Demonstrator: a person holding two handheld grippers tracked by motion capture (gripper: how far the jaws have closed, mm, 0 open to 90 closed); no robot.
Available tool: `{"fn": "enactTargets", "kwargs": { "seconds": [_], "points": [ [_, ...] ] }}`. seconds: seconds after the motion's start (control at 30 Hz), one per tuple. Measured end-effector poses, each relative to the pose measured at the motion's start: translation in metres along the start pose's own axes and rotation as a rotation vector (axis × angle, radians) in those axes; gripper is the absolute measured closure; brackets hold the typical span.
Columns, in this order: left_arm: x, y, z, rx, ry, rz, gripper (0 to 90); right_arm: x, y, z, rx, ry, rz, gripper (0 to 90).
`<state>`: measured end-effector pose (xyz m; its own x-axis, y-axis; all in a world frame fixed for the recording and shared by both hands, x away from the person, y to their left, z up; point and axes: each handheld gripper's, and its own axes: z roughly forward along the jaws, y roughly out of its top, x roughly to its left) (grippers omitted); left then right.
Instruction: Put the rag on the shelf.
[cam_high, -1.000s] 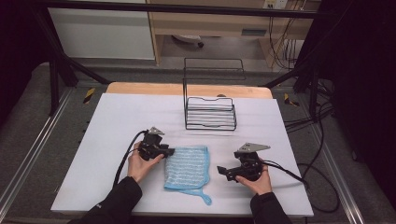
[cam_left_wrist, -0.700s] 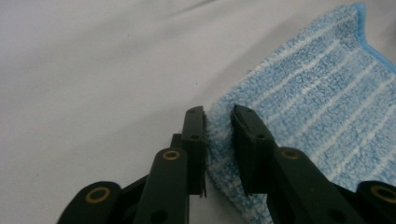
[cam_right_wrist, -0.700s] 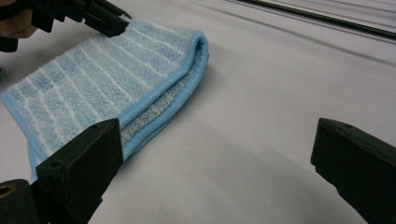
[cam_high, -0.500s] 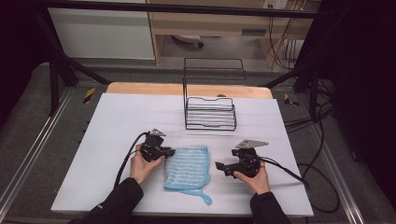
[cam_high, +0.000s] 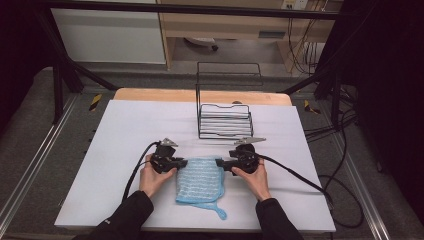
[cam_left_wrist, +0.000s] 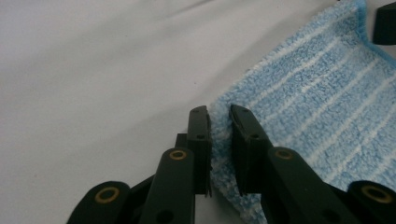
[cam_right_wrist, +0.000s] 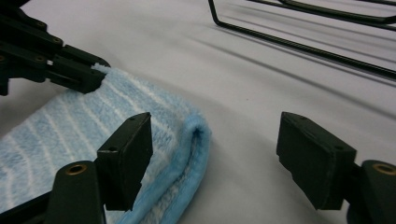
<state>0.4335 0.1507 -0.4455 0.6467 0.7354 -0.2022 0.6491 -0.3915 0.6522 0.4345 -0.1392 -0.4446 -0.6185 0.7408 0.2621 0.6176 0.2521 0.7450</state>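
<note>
Since the earlier frames the right gripper (cam_high: 221, 164) has slid left across the table (cam_high: 125, 130) to the towel (cam_high: 200, 180), and its jaws have just been closing; the left gripper (cam_high: 183, 163) has kept its place at the towel's far left corner while its jaws drew in.

The towel, blue with pale stripes and folded, lies on the near middle of the table between the two hands, its long axis running near to far with a loop trailing off the near right corner. The wire rack (cam_high: 225, 120) stands farther off, well apart from it.

In the left gripper view the left jaws stand almost together with the towel's (cam_left_wrist: 317, 93) far left corner pinched between the pads, so that corner looks held. In the right gripper view the right jaws stand part open: one pad rests over the towel's (cam_right_wrist: 70, 130) folded right edge, the other stands off over bare table, so nothing is gripped yet. The left gripper (cam_right_wrist: 88, 77) shows across the towel at its corner.

The coming move likely turns on this: the far right corner lies just left of the right gripper, at the mouth of its jaws. The right hand is the nearer one and probably needs only to close on the fold.
</note>
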Motion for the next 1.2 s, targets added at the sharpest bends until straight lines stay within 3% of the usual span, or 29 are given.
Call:
{"fn": "enactTargets", "kwargs": {
  "seconds": [0.17, 0.37, 0.53, 0.87, 1.2],
  "points": [
    [0.000, 0.000, 0.000, -0.001, -0.001, 0.003, 77.6, 0.001, -0.002, 0.014, 0.034, 0.003, 0.009, 39.1],
    [0.001, 0.000, 0.000, -0.001, -0.004, 0.004, 77.6, 0.003, -0.005, 0.015, 0.035, 0.022, 0.015, 53.0],
    [0.000, -0.001, 0.000, -0.010, -0.002, 0.006, 77.6, 0.005, -0.005, 0.016, 0.054, 0.064, 0.047, 64.7],
    [0.004, -0.001, -0.001, -0.012, -0.029, -0.020, 77.8, 0.006, -0.005, 0.014, 0.079, 0.081, 0.097, 76.0],
    [0.006, -0.001, -0.006, -0.028, -0.046, -0.043, 79.5, 0.008, -0.002, 0.007, 0.064, 0.094, 0.116, 79.7]
  ]
}}
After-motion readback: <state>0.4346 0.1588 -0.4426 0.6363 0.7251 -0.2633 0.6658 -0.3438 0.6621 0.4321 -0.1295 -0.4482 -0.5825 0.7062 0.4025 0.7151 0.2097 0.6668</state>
